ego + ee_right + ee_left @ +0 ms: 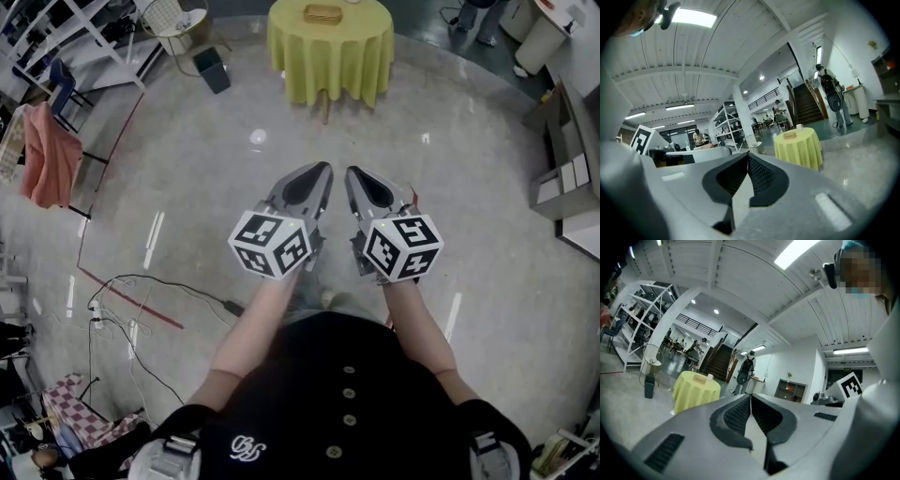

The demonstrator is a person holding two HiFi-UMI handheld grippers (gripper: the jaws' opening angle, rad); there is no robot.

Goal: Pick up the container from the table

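The shallow tan container (322, 13) lies on top of the round table draped in a yellow-green cloth (330, 58). It is well ahead of both my grippers and touched by neither. A small white cup (799, 127) stands just beside it on the same tabletop. A stretch of glossy grey floor (187, 187) lies between the table and my grippers.

I hold my left gripper (324, 169) and my right gripper (351, 172) out side by side, tips near each other and aimed toward the table. Both have their jaws pressed fully together, ribbed black pads (736, 416) meeting with nothing between them.

Left of the table, ahead of my left gripper, a black bin (213, 69) stands on the floor. Farther left is a white shelving rack (642, 324). Beyond the table, a person with a dark backpack (747, 369) stands near a dark staircase (719, 363).
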